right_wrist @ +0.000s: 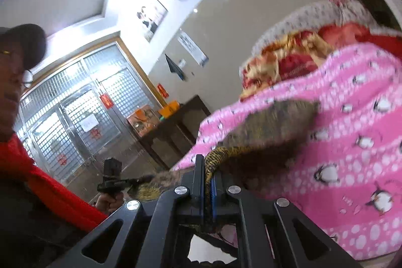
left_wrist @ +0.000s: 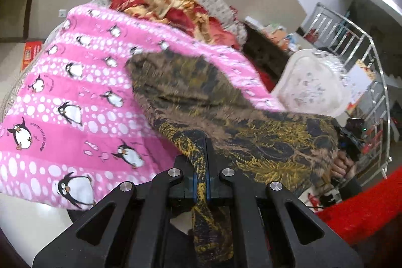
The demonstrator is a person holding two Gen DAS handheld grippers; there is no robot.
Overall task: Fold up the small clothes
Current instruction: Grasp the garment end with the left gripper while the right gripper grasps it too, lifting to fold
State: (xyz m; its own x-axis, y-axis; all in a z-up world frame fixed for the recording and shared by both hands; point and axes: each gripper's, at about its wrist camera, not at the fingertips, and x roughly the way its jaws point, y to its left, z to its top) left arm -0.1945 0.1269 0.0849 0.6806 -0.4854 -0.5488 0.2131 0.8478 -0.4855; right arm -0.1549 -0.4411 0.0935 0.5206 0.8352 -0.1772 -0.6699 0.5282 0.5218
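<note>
A small brown garment with a black and yellow pattern (left_wrist: pixel 226 117) hangs stretched between my two grippers above a pink penguin blanket (left_wrist: pixel 62 92). My left gripper (left_wrist: pixel 201 142) is shut on one edge of the garment, and cloth hangs down between its fingers. My right gripper (right_wrist: pixel 207 167) is shut on another edge of the same garment (right_wrist: pixel 271 122). The right gripper also shows at the far right of the left wrist view (left_wrist: pixel 349 142), held by a hand. The left gripper shows in the right wrist view (right_wrist: pixel 113 182). The garment's far end rests on the blanket (right_wrist: pixel 351 142).
A red and gold quilt (left_wrist: pixel 170 6) is heaped behind the blanket. A white patterned chair (left_wrist: pixel 309 84) and a metal stair railing (left_wrist: pixel 364 62) stand to the right. A dark wooden table (right_wrist: pixel 176 127) and metal grille doors (right_wrist: pixel 75 112) stand behind. The person wears red (right_wrist: pixel 45 187).
</note>
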